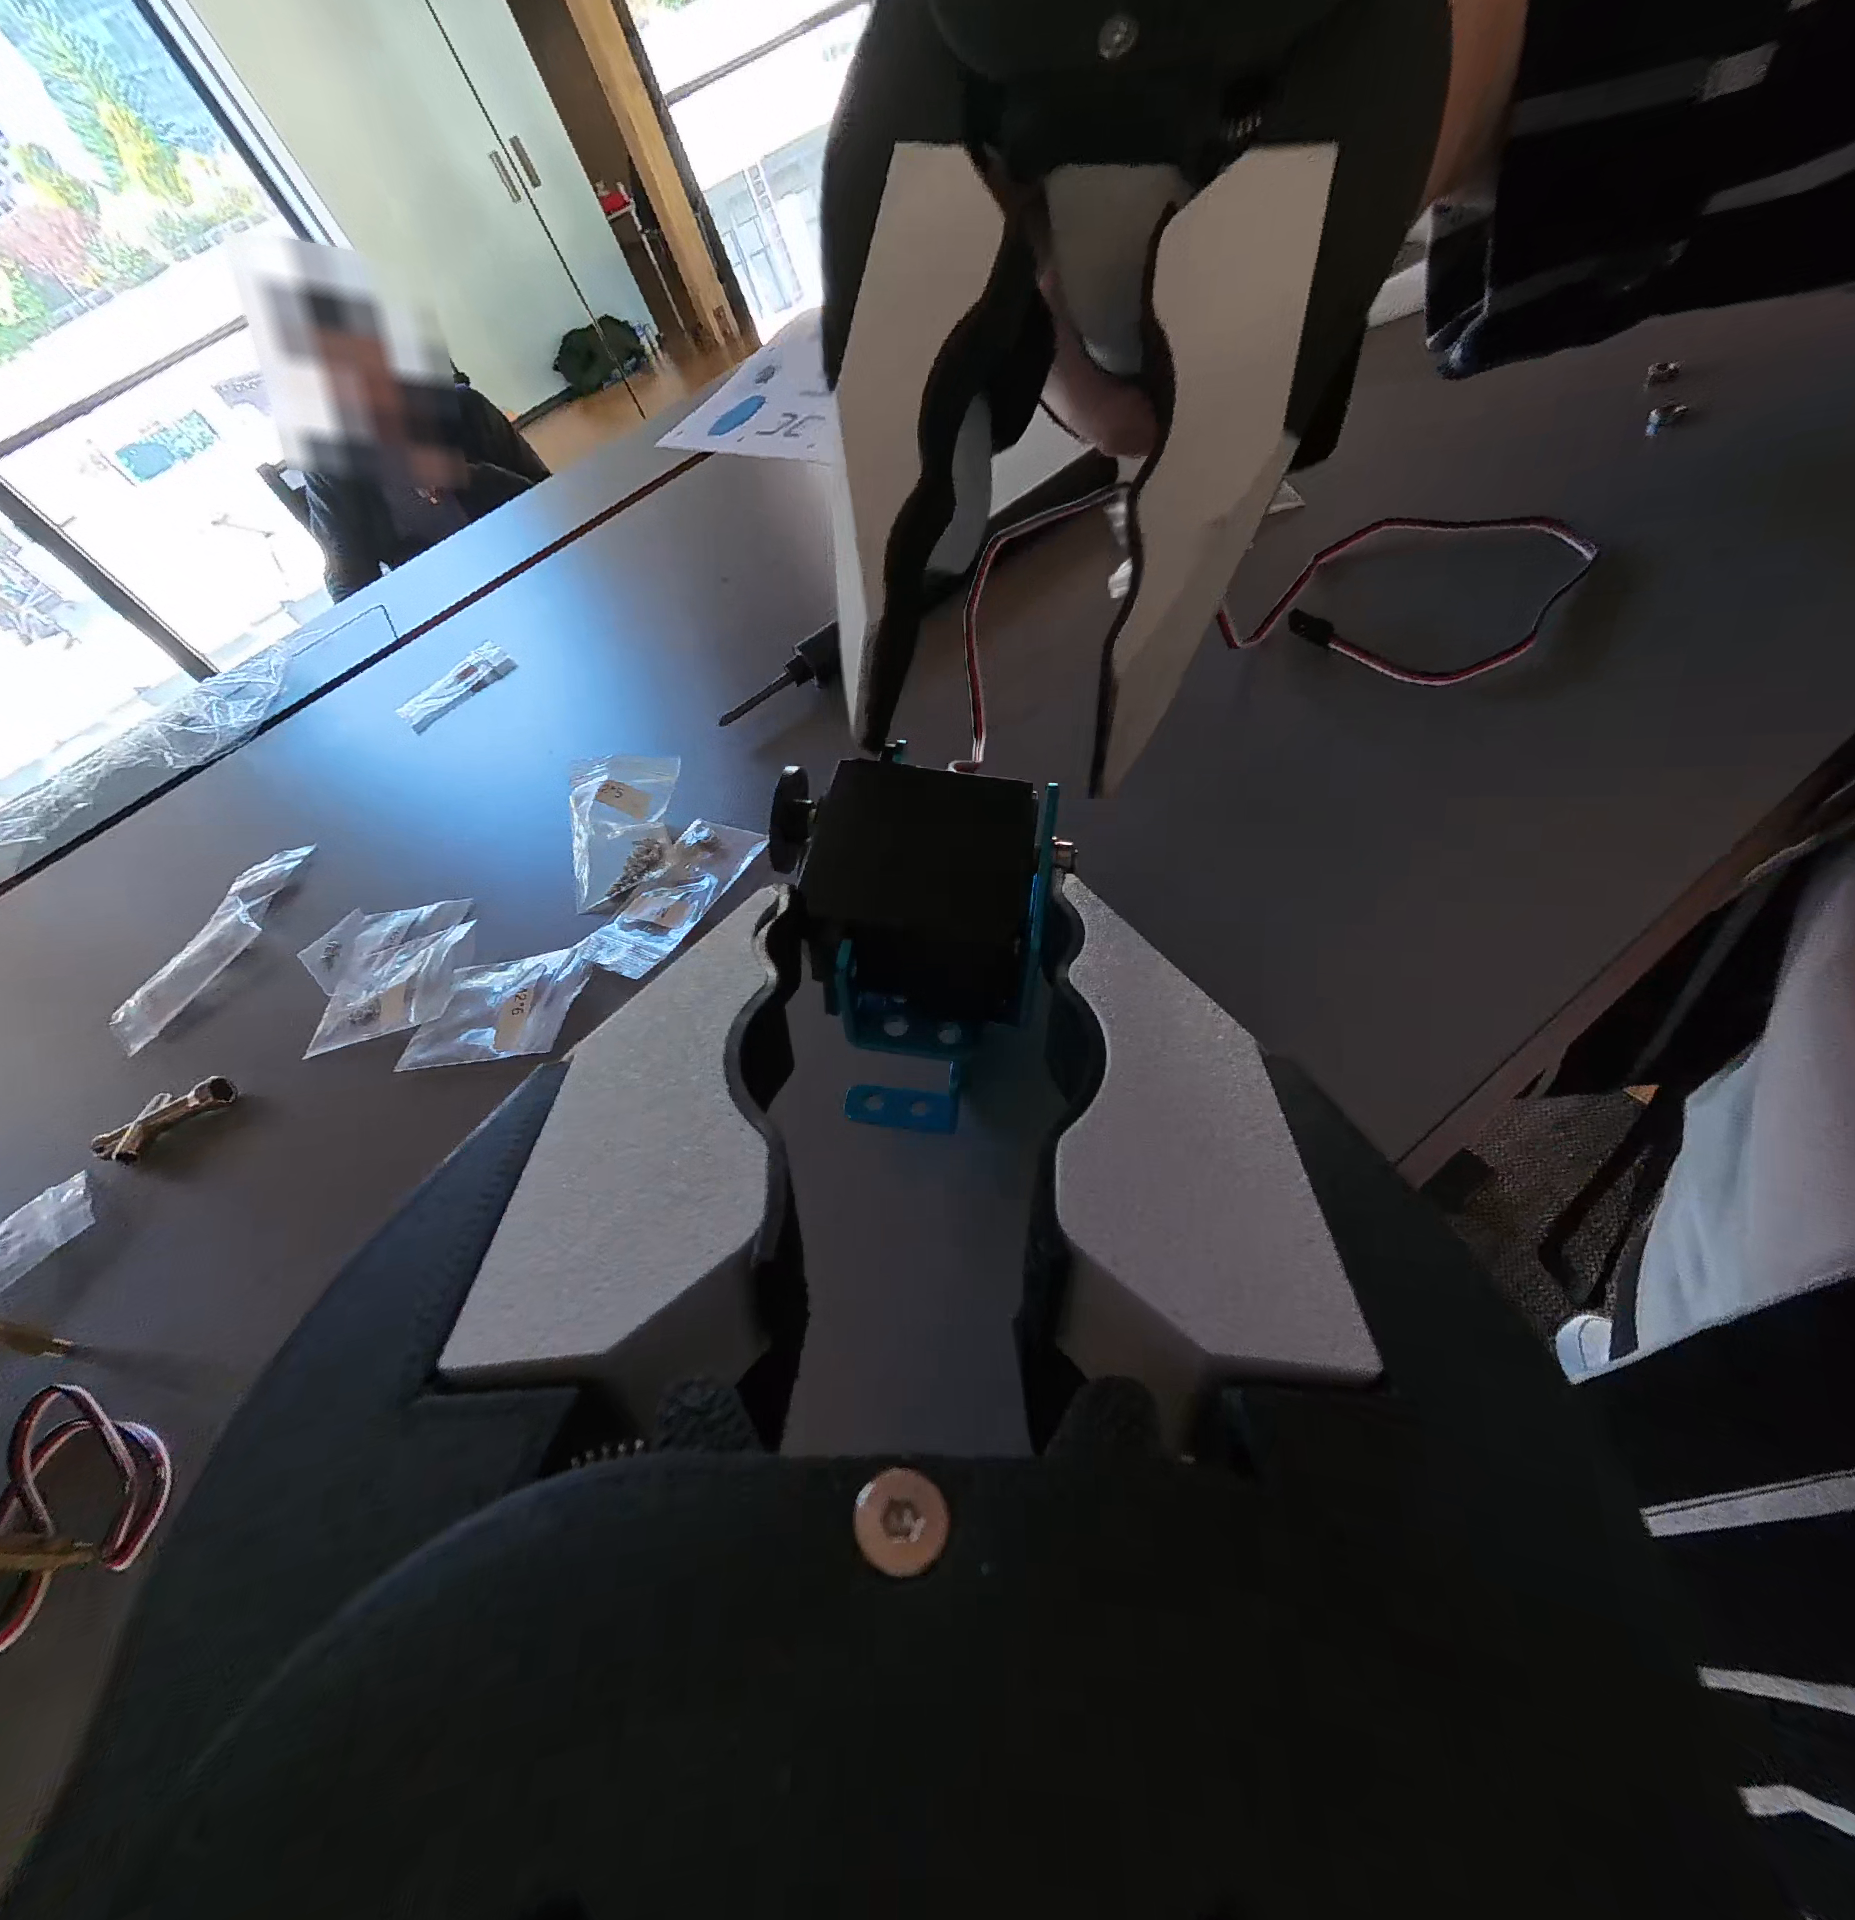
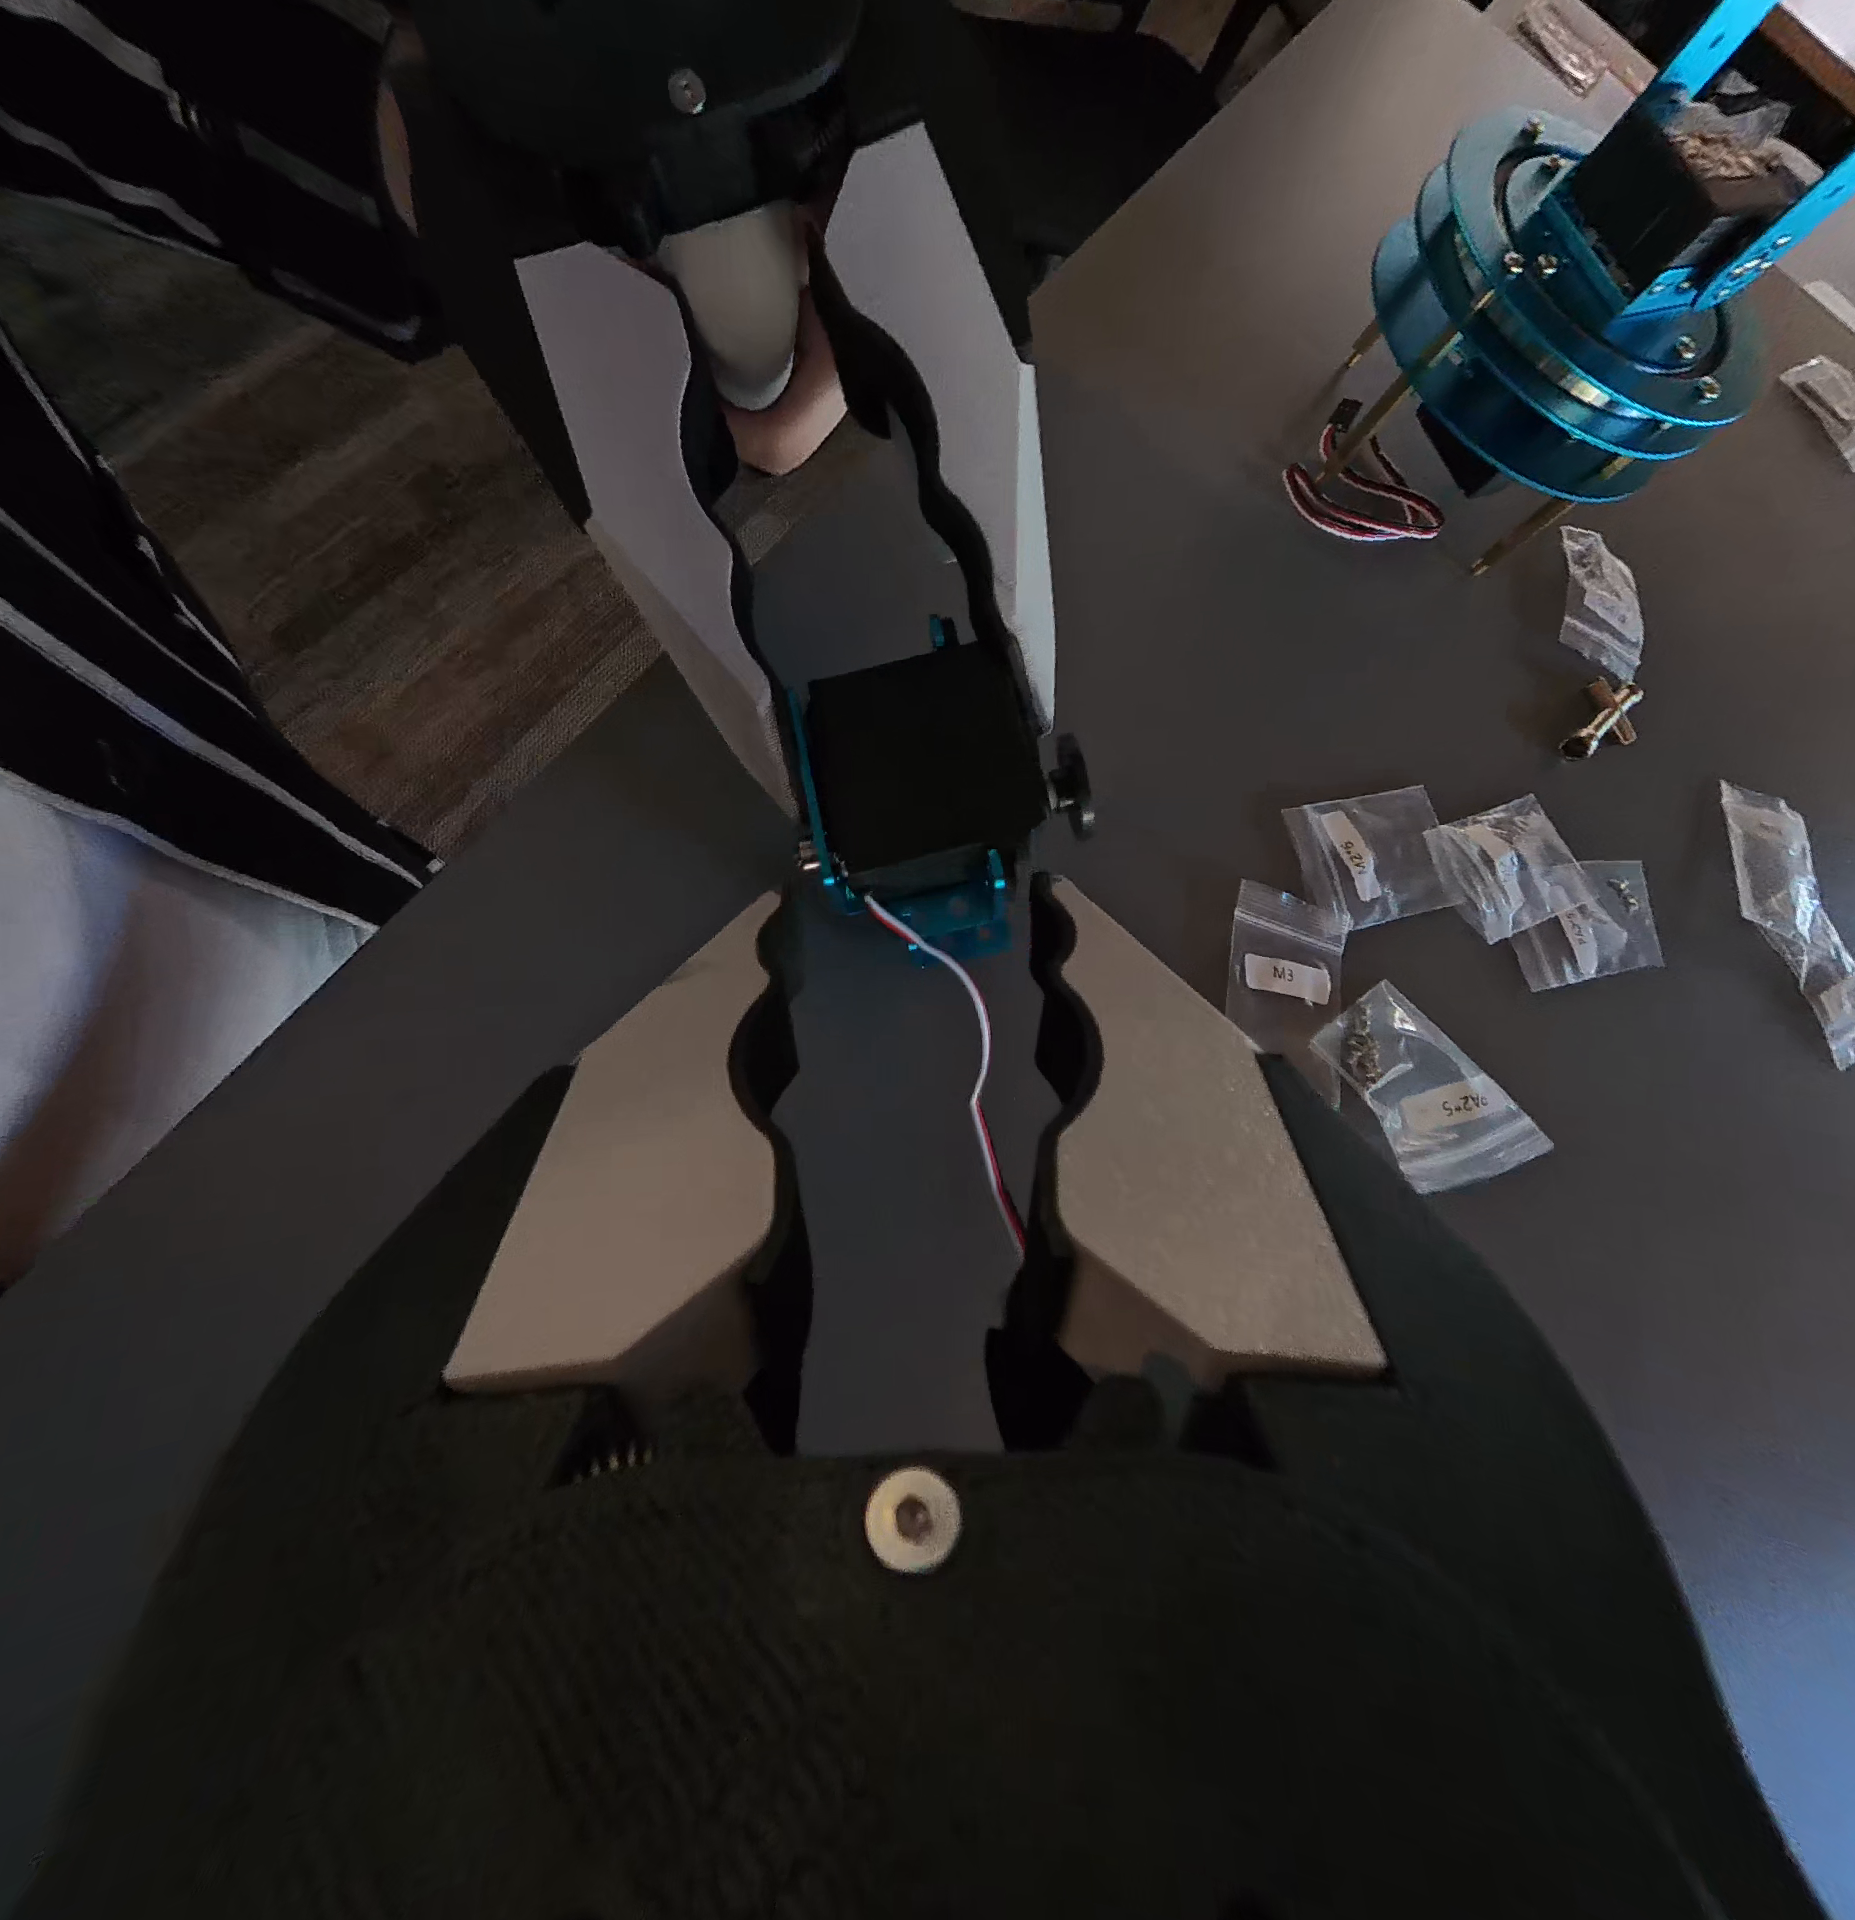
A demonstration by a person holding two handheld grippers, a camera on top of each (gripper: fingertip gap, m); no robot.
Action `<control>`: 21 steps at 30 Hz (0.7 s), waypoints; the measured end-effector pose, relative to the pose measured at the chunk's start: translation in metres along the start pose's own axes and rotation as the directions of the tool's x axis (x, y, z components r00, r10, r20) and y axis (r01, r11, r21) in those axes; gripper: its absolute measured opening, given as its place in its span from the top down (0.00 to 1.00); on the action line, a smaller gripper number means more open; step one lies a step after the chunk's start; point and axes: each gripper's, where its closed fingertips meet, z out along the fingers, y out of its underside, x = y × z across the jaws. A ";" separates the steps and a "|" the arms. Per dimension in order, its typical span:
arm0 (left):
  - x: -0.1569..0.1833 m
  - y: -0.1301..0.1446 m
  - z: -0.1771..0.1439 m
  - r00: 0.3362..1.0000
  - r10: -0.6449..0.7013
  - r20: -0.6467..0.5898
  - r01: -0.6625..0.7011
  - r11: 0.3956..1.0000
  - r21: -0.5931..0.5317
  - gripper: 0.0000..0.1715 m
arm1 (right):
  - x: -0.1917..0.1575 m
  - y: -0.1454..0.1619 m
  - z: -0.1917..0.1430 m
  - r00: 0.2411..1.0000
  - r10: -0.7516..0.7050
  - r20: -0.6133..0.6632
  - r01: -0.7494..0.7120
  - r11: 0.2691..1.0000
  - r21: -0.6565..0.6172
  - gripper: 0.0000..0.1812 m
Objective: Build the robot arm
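A black servo in a blue metal bracket is held above the dark table. My left gripper is shut on it, a finger on each side. My right gripper reaches in from the far side, open, with its tips at the servo's far end. In the right wrist view, the right gripper stands open around the bracket's near end. The servo sits just beyond, clamped by the left gripper. The servo's red, white and black wire runs back between the right fingers.
A blue round base on brass standoffs stands at the far right. Several small plastic bags of screws and a cross wrench lie on the table. A screwdriver and a loose cable lie farther off. A person sits beyond the table. Both grippers' tips are roughly 25 cm from the cross wrench. Seen from the left wrist view as well.
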 end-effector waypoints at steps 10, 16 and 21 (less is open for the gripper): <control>-0.002 -0.002 0.006 0.999 -0.021 -0.034 0.021 1.000 0.019 0.74 | -0.021 0.062 -0.157 0.894 0.307 -0.327 -0.329 0.944 -0.013 0.80; -0.005 -0.002 0.009 0.998 -0.041 -0.045 0.042 0.999 0.009 0.74 | -0.111 0.145 -0.202 0.745 0.538 -0.395 -0.610 0.789 -0.076 0.85; -0.007 -0.002 0.013 0.998 -0.035 -0.046 0.035 0.999 -0.001 0.74 | -0.133 0.166 -0.196 0.679 0.606 -0.414 -0.675 0.738 -0.027 0.87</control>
